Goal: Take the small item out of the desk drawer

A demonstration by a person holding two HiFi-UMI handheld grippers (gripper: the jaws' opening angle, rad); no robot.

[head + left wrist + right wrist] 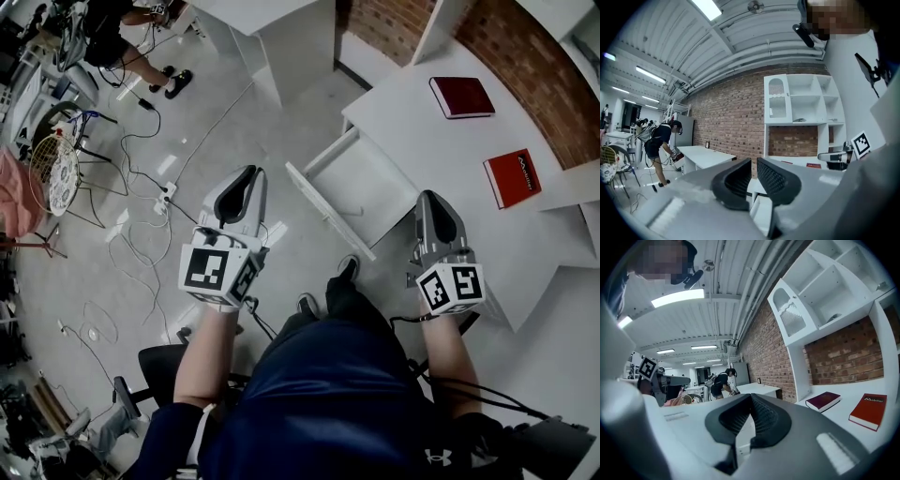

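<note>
Currently, left gripper (249,174): jaws a narrow gap apart, nothing between them.
Right gripper (430,197): jaws together, empty.
Drawer (323,208): stands open, between the two grippers.
Small item: cannot be made out in any view.
Desk (412,108): two books (461,96) lying flat, well apart.

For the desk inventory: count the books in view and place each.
2. Both lie on the desk by the brick wall: a dark red book farther away, a red book nearer. None shows in the open drawer.
</note>
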